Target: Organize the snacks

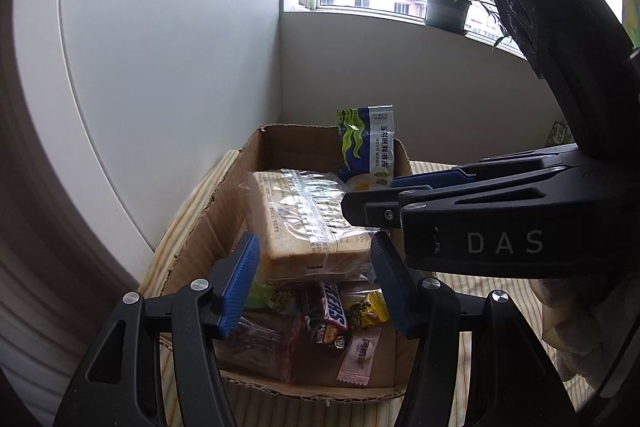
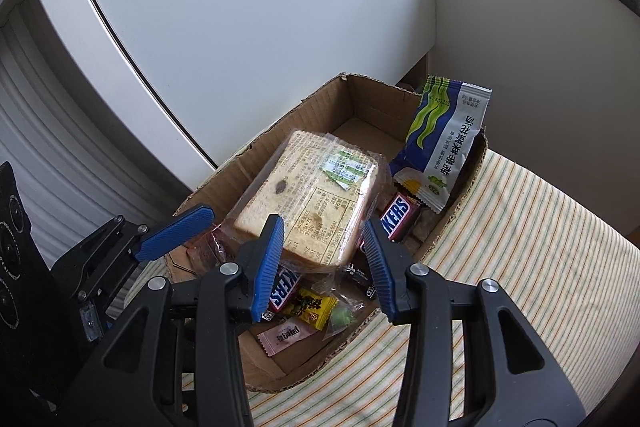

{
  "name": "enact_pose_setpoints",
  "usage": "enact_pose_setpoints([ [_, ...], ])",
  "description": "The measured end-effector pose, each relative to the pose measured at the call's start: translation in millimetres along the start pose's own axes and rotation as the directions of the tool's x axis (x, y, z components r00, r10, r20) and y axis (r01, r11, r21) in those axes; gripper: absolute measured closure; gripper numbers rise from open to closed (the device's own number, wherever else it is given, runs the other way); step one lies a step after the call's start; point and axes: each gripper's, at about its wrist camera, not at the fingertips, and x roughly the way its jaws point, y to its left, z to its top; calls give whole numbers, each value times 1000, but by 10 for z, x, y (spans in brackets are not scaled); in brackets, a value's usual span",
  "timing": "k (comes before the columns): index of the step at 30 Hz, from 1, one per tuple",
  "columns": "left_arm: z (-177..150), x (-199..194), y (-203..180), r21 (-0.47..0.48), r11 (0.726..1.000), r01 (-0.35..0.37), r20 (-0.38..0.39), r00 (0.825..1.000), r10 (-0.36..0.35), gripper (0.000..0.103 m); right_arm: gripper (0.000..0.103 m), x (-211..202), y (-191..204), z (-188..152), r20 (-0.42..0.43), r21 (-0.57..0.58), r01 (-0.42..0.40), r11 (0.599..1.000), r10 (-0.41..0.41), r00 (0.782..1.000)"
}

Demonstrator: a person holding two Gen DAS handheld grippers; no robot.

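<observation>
Snack box (image 2: 260, 163) on striped cloth (image 2: 520, 247)

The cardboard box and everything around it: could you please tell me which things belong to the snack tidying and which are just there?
Part of the job:
- cardboard box
- bread pack
- blue-green packet
- chocolate bars
- yellow sweet
- pink sweet

Just there:
- striped cloth
- potted plant
- white cupboard
</observation>
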Motion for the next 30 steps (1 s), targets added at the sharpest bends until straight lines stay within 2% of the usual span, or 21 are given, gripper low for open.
enact_pose_setpoints([
  [9, 0, -25, -3, -1, 1000, 8, 9, 1000, -8, 46, 58, -81, -5, -22, 12, 1, 13, 1000, -13, 1000],
  [13, -17, -67, -20, 4, 1000, 7, 16, 1000, -7, 46, 47, -170, -20, -49, 33, 6, 31, 999, -31, 999],
  [16, -46, -123, -22, -3, 1000, 11, 22, 1000, -10, 46, 47, -227, -47, -73, 43, 10, 47, 999, -47, 998],
  [19, -72, -183, -26, -13, 1000, 11, 29, 1000, -10, 38, 47, -289, -65, -117, 51, 14, 60, 998, -61, 997],
  [21, -89, -223, -41, -16, 1000, 13, 35, 999, -12, 37, 45, -333, -70, -155, 60, 14, 74, 997, -75, 995],
  [23, -112, -253, -76, -4, 1000, 7, 37, 999, -7, 32, 33, -390, -78, -206, 76, 13, 91, 996, -91, 993],
  [24, -124, -265, -88, -1, 1000, 1, 38, 999, -1, 30, 31, -422, -81, -237, 83, 13, 97, 995, -98, 992],
  [30, -220, -376, -100, -24, 1000, -9, 42, 999, 10, 23, 30, -568, -112, -442, 109, 14, 140, 990, -141, 984],
])
